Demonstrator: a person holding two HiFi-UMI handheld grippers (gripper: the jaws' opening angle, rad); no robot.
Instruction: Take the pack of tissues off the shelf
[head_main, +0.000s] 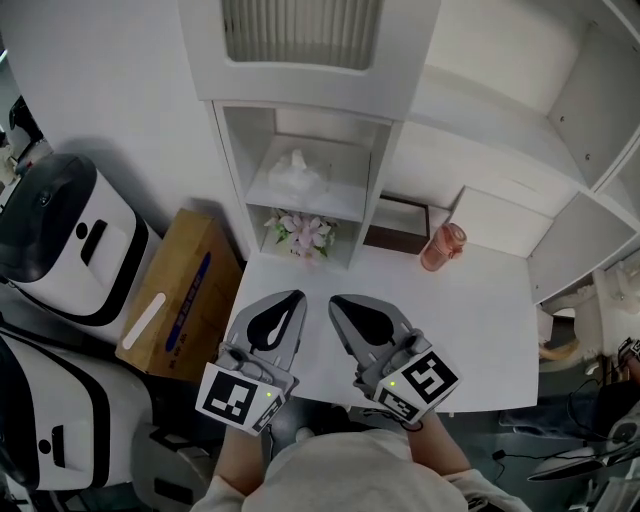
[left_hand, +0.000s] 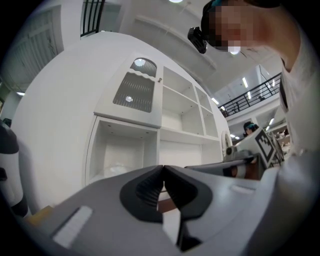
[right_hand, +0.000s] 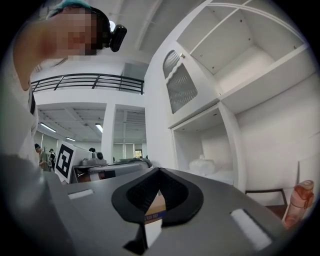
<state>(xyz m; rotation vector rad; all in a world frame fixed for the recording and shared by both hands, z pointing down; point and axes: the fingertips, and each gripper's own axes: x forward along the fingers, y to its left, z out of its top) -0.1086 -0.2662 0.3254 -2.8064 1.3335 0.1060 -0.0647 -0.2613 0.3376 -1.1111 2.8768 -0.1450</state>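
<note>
Head view puts your left gripper (head_main: 296, 296) and right gripper (head_main: 336, 300) side by side over the near part of the white table (head_main: 490, 330), both clenched on nothing and aimed at the cubby. The pack of tissues (head_main: 297, 172) sits on the far shelf (head_main: 345, 208), above the flowers (head_main: 303, 232) — well apart from either tip, so you'll likely need to spread the jaws before arriving.

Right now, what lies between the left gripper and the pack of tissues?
The head view shows a strip of bare tabletop ahead of the left gripper, then pink flowers in the cubby directly below the pack of tissues on its shelf.
</note>
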